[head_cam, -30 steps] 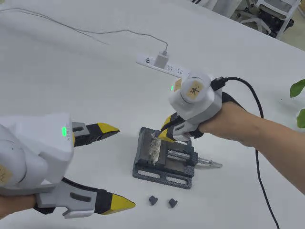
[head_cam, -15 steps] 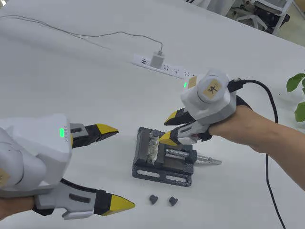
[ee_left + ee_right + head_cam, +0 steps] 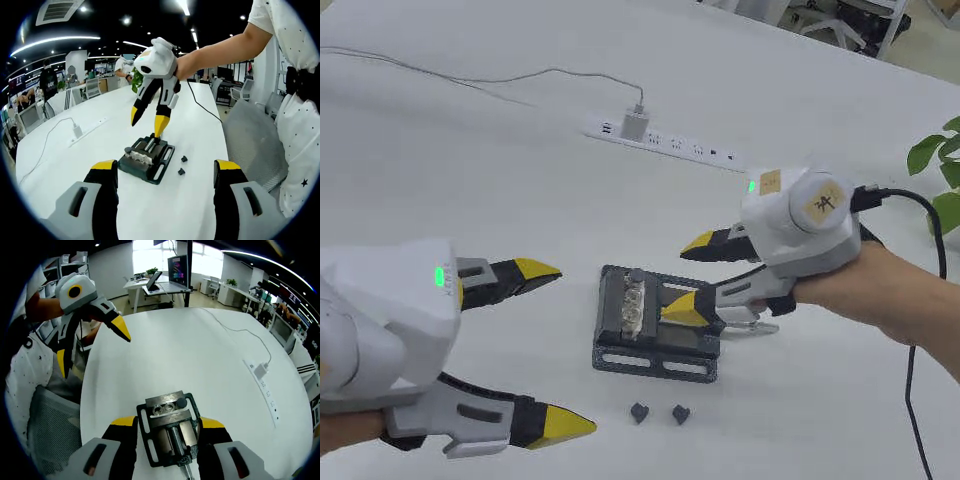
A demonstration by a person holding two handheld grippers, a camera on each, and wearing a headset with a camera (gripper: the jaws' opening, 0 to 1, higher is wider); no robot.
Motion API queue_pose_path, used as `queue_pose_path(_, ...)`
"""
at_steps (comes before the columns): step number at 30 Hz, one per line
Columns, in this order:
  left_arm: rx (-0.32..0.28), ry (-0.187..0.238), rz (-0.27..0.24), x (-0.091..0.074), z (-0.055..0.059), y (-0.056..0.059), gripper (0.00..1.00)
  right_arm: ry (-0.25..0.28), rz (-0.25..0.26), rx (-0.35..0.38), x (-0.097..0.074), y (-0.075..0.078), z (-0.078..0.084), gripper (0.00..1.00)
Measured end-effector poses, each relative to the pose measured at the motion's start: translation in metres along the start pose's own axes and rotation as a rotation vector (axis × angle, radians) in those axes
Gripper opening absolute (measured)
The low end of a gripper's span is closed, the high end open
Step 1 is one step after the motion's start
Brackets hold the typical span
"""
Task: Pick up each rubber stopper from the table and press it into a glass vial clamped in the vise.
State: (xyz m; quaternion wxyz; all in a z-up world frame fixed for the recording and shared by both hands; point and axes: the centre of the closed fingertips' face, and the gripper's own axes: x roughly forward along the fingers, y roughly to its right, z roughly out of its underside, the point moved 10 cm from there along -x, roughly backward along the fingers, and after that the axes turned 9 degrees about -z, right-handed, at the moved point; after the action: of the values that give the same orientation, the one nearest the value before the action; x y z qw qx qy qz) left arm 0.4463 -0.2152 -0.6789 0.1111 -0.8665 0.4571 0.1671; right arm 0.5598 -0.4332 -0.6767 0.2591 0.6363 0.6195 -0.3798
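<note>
Vise (image 3: 655,325): I saw its screw axis pointing to 3 o'clock.
Vials (image 3: 633,302): clamped in the vise, mouths up.
Stoppers (image 3: 640,411): two, loose at the vise's 6 o'clock.
Left gripper (image 3: 577,347): jaws apart, empty.
Right gripper (image 3: 672,285): jaws apart, empty, over the screw.

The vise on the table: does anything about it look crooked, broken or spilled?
Nothing stands out. The vise sits flat on the table with the glass vials clamped in it. Two loose rubber stoppers lie on the table just beside it, and nothing looks spilled or broken.
</note>
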Motion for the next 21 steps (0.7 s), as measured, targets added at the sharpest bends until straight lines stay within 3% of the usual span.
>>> queue_pose_path(6,0.019,-0.012,0.012,0.002,-0.002,0.002,0.78,0.056,0.010,0.012,-0.010,-0.011,0.010,0.53)
queue_pose_path(21,0.068,-0.056,0.050,0.006,-0.005,0.003,0.77,0.187,0.043,0.053,-0.033,-0.044,0.045,0.63)
